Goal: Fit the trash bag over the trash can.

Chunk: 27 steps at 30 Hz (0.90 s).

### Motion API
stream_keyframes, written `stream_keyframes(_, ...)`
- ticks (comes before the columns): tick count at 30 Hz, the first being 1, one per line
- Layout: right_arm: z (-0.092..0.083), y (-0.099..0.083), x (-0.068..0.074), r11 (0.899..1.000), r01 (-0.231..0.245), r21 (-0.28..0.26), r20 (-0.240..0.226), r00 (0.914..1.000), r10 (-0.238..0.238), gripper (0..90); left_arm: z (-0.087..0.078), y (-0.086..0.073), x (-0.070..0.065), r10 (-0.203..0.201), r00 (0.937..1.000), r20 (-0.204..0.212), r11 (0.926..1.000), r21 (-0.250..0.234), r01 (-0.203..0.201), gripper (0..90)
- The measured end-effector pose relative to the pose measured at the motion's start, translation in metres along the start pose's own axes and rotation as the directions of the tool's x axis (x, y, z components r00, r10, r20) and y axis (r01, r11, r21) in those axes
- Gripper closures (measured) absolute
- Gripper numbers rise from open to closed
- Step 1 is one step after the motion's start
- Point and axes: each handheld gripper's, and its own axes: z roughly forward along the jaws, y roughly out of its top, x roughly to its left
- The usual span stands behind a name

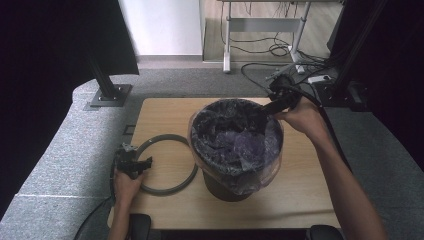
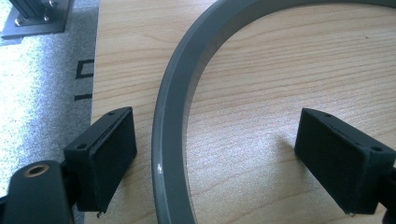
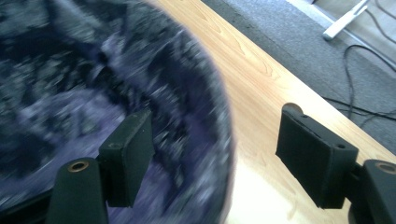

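**Bin in the middle, ring at its left**

We see a wooden table (image 1: 165,112) with a dark bin (image 1: 235,145) standing on it, lined with a purple-tinted plastic bag (image 1: 250,165) folded over its rim. A grey ring (image 1: 167,187) lies flat just left of the bin. The left gripper (image 1: 145,164) sits at the ring's left edge, held in a hand (image 1: 125,186). The right gripper (image 1: 267,107) reaches the bin's far right rim.
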Motion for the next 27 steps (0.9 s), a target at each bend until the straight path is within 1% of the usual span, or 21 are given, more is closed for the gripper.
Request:
stream_keyframes(2,-0.008,-0.007,0.01,1.0,0.001,0.0,0.012,0.9999,-0.001,27.2,0.0,0.0,0.0,-0.001,1.0,-0.001,1.0,-0.001,0.001,12.6)
stream_keyframes(3,-0.009,-0.012,0.014,1.0,-0.003,0.004,0.01,1.0,0.003,27.3,0.0,0.0,0.0,-0.003,1.0,-0.002,1.0,-0.001,0.003,12.7)
stream_keyframes(4,-0.009,-0.016,0.017,1.0,-0.009,0.019,0.009,0.9999,0.009,27.5,0.0,0.0,-0.001,-0.003,1.0,-0.003,1.0,-0.001,0.003,12.7)
stream_keyframes(6,-0.006,-0.026,0.019,0.999,-0.019,0.05,0.022,0.9996,0.018,28.1,0.0,0.0,-0.001,-0.005,1.0,-0.004,1.0,-0.001,0.005,12.7)
stream_keyframes(7,-0.005,-0.032,0.017,0.998,-0.029,0.064,0.021,0.9994,0.027,29.6,0.0,0.0,-0.001,-0.005,1.0,-0.004,1.0,-0.001,0.005,12.7)
stream_keyframes(9,-0.004,-0.042,0.012,0.994,-0.06,0.086,0.027,0.998,0.057,35.9,0.0,0.0,-0.001,-0.005,1.0,-0.004,1.0,-0.001,0.005,12.7)
stream_keyframes(10,-0.005,-0.047,0.009,0.993,-0.07,0.095,0.026,0.9974,0.068,42.8,0.0,0.0,-0.001,-0.005,1.0,-0.004,1.0,-0.001,0.005,12.6)
stream_keyframes(11,-0.004,-0.051,0.005,0.992,-0.081,0.1,0.005,0.9967,0.081,47.2,0.0,0.0,-0.001,-0.005,1.0,-0.004,1.0,-0.001,0.005,12.6)
stream_keyframes(12,-0.004,-0.054,0.002,0.99,-0.105,0.091,-0.058,0.9922,0.111,57.1,0.0,0.0,-0.001,-0.005,1.0,-0.004,1.0,-0.001,0.005,12.6)
stream_keyframes(13,-0.002,-0.055,-0.001,0.99,-0.112,0.087,-0.094,0.9884,0.12,57.1,0.0,0.0,-0.001,-0.005,1.0,-0.004,1.0,0.0,0.005,12.6)
stream_keyframes(14,0.0,-0.054,-0.002,0.99,-0.11,0.09,-0.089,0.989,0.118,59.3,0.0,0.0,-0.001,-0.005,1.0,-0.004,1.0,-0.001,0.005,12.6)
stream_keyframes(16,0.006,-0.049,-0.005,0.991,-0.089,0.098,-0.071,0.9929,0.096,65.1,0.0,0.0,-0.001,-0.005,1.0,-0.004,1.0,-0.001,0.005,12.6)
stream_keyframes(17,0.01,-0.045,-0.007,0.992,-0.071,0.102,-0.06,0.9952,0.077,68.3,0.0,0.0,-0.001,-0.005,1.0,-0.004,1.0,-0.001,0.005,12.6)
stream_keyframes(18,0.015,-0.04,-0.01,0.993,-0.055,0.103,-0.059,0.9964,0.061,70.9,0.0,0.0,-0.001,-0.005,1.0,-0.004,1.0,0.0,0.005,12.6)
stream_keyframes(19,0.019,-0.035,-0.013,0.994,-0.042,0.102,-0.075,0.9959,0.05,72.8,0.0,0.0,-0.001,-0.005,1.0,-0.004,1.0,-0.001,0.005,12.6)
stream_keyframes(20,0.025,-0.03,-0.017,0.994,-0.035,0.1,-0.102,0.9937,0.046,74.4,0.0,0.0,-0.001,-0.005,1.0,-0.004,1.0,0.0,0.005,12.6)
stream_keyframes(21,0.03,-0.024,-0.019,0.995,-0.027,0.098,-0.127,0.9911,0.039,75.2,0.0,0.0,-0.001,-0.005,1.0,-0.004,1.0,0.0,0.005,12.6)
stream_keyframes(23,0.041,-0.012,-0.018,0.995,0.015,0.096,-0.162,0.9868,0.0,73.8,0.0,0.0,-0.001,-0.006,1.0,-0.004,1.0,0.0,0.006,12.6)
stream_keyframes(25,0.05,-0.002,-0.015,0.994,0.054,0.094,-0.169,0.9848,-0.038,71.7,0.0,0.0,-0.001,-0.006,1.0,-0.004,1.0,0.0,0.006,12.6)
stream_keyframes(26,0.053,0.003,-0.013,0.994,0.066,0.092,-0.165,0.9849,-0.05,64.8,0.0,0.0,-0.001,-0.006,1.0,-0.004,1.0,-0.001,0.006,12.6)
stream_keyframes(27,0.053,0.007,-0.012,0.995,0.07,0.075,-0.144,0.9879,-0.058,50.9,0.0,0.0,-0.001,-0.005,1.0,-0.004,1.0,-0.001,0.005,12.6)
